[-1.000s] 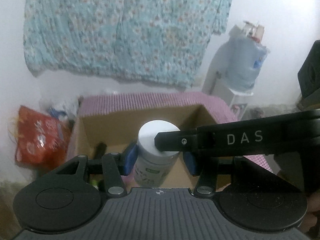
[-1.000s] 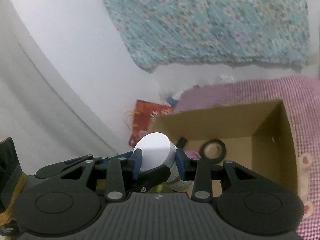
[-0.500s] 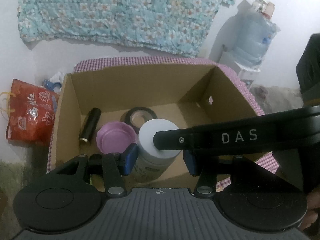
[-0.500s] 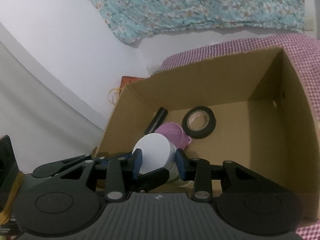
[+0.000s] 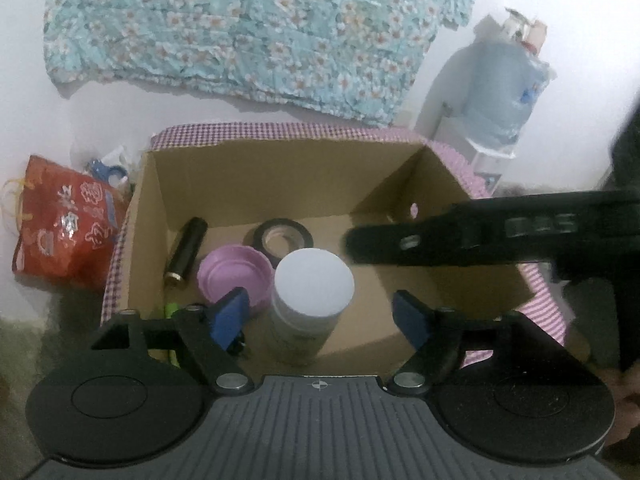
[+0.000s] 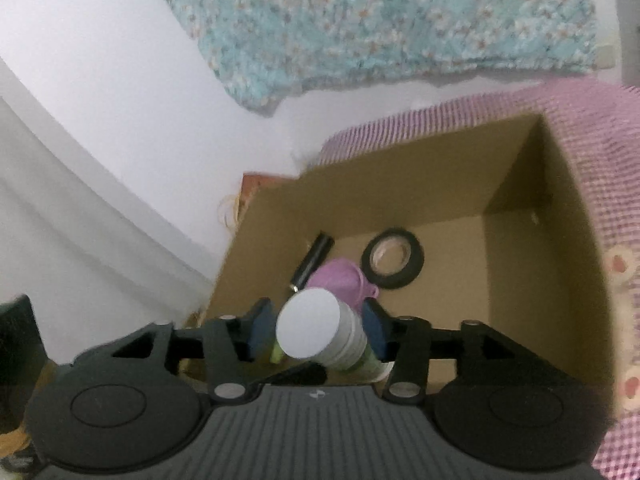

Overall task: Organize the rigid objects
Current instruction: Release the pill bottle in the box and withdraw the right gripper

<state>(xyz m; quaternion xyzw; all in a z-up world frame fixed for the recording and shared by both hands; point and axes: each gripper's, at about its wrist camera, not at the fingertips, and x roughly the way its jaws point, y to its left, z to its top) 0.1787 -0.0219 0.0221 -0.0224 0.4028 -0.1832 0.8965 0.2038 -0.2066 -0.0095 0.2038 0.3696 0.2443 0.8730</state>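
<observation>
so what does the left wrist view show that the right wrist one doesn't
Only the left wrist view shows the water jug on its white stand, the whole red bag, and the right gripper's black body crossing in from the right. Only the right wrist view shows the right gripper with its pads either side of the white-lidded jar. Both show the cardboard box holding the jar, the black tape roll, the purple lid and the black tube.

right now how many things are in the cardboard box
5 visible: white-lidded jar near the front, purple lid left of it, black tube by the left wall, black tape roll behind, green item at front left. More may be hidden.
</observation>
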